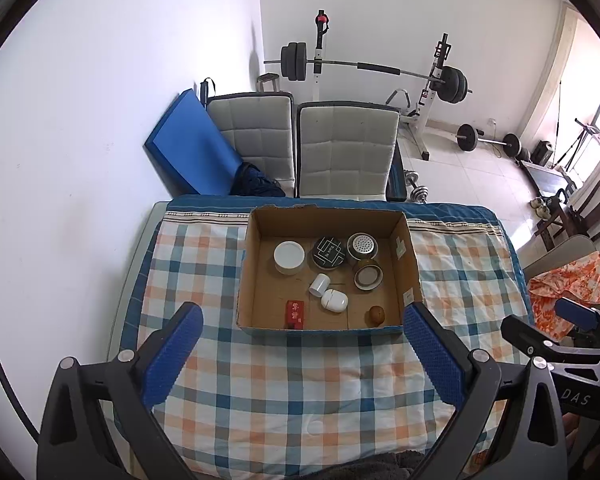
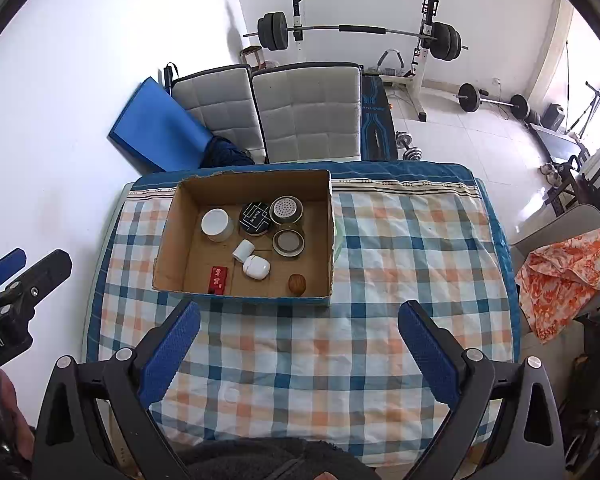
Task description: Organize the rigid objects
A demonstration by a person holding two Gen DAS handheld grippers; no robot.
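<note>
An open cardboard box (image 1: 412, 264) stands on the checked tablecloth (image 1: 300, 380); it also shows in the right wrist view (image 2: 180, 208). Inside lie a white jar (image 1: 289, 257), a black patterned tin (image 1: 329, 253), two round metal tins (image 1: 363, 245), a small white cylinder (image 1: 319, 283), a white oval case (image 1: 334, 300), a red packet (image 1: 294, 314) and a brown nut-like ball (image 1: 377, 314). My left gripper (image 1: 302, 336) is open and empty, held above the cloth just in front of the box. My right gripper (image 2: 299, 334) is open and empty, in front of the box and a little to its right.
Two white padded chairs (image 1: 344, 152) and a blue mat (image 1: 192, 148) stand behind the table. A barbell rack (image 1: 372, 68) and weights are at the back. An orange cloth (image 2: 568, 276) lies on a chair at the right. The white wall is close on the left.
</note>
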